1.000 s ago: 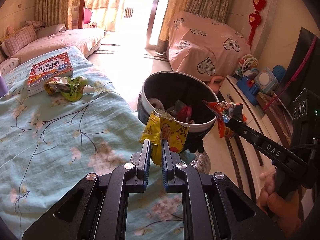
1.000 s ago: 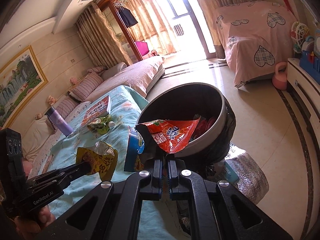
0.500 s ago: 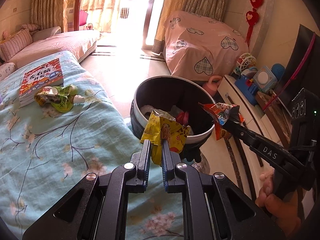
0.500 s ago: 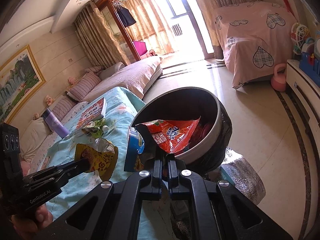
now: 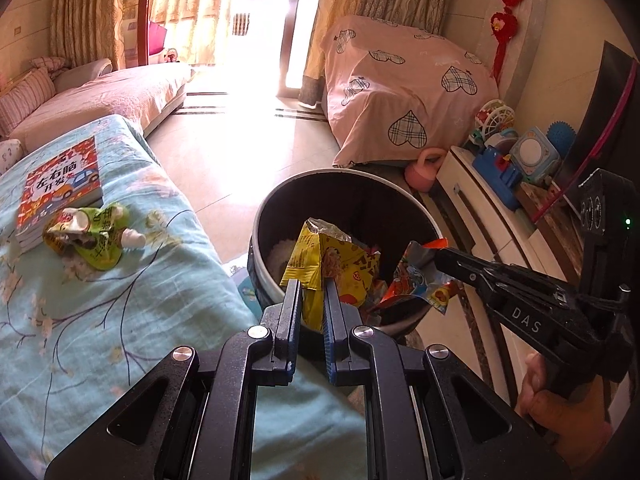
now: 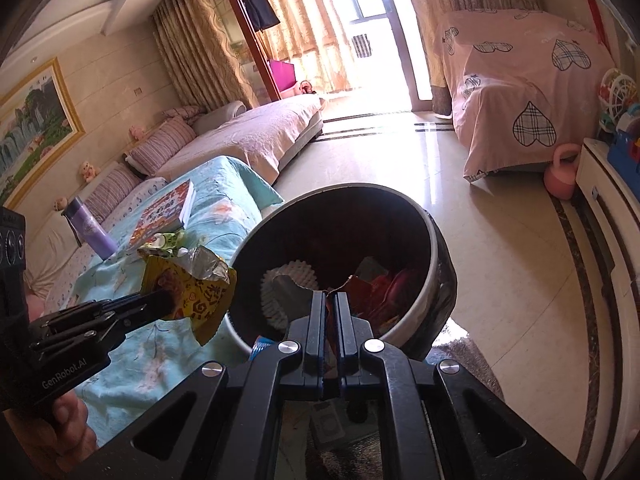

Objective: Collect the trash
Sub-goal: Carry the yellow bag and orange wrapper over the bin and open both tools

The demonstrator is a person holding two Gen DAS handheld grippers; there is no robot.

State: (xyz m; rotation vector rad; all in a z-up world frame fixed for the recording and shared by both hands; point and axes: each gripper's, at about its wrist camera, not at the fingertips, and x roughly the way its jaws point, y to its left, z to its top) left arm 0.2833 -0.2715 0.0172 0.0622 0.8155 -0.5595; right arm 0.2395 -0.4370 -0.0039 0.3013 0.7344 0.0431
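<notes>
My left gripper [image 5: 311, 286] is shut on a yellow snack wrapper [image 5: 332, 264] and holds it over the near rim of the round black trash bin [image 5: 360, 184]. Seen from the right wrist view, that yellow wrapper [image 6: 192, 288] hangs just left of the bin [image 6: 432, 248]. My right gripper [image 6: 330, 298] is shut on an orange-red snack wrapper [image 6: 356, 288], right above the bin's opening. The left wrist view shows the same orange-red wrapper [image 5: 420, 280] over the bin's right side. A green crumpled pouch [image 5: 92, 236] lies on the blue floral cloth [image 5: 120, 300].
The bin holds several wrappers and a white paper cup liner [image 6: 288, 280]. A picture book [image 5: 60, 188] and a purple bottle [image 6: 90, 236] stand on the cloth. A white cabinet with toys [image 5: 500, 160] is at right, a pink-covered piece of furniture [image 5: 400, 92] beyond.
Both grippers have moved forward toward the bin with their wrappers. The orange-red wrapper now hangs over the opening, the yellow one over the near rim.
</notes>
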